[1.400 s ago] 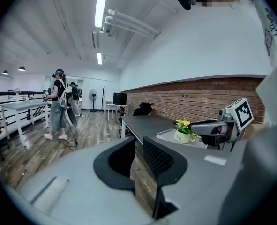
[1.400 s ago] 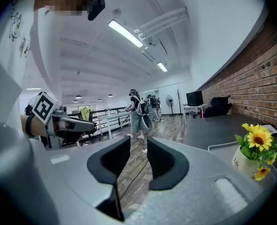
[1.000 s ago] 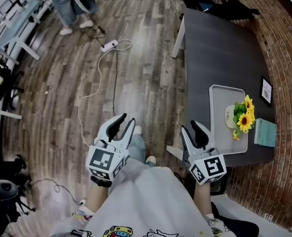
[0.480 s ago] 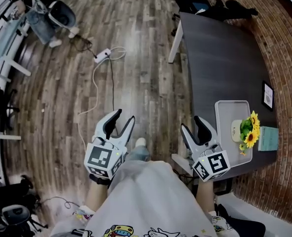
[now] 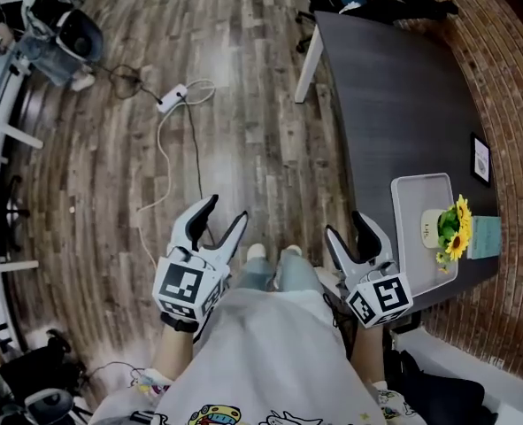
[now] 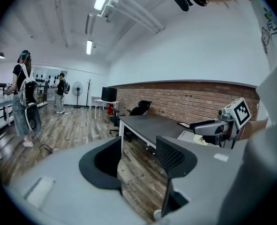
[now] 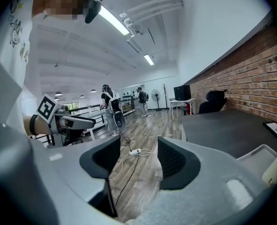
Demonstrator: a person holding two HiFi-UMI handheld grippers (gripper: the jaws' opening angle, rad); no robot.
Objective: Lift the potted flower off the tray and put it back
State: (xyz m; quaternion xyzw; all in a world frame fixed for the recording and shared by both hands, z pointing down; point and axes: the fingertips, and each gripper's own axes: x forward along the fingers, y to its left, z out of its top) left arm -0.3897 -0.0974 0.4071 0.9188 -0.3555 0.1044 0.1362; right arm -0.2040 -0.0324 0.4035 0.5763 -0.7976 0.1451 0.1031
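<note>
Both sets of jaws have just been opening and now sit spread, nothing between them but floor; left gripper (image 5: 226,211) hangs over the wood floor (image 5: 243,104), right gripper (image 5: 347,226) is beside the near edge of the dark table (image 5: 394,87); potted flower (image 5: 447,230) stands upright on the grey tray (image 5: 416,202), at the table's near right end, apart from both grippers.
</note>
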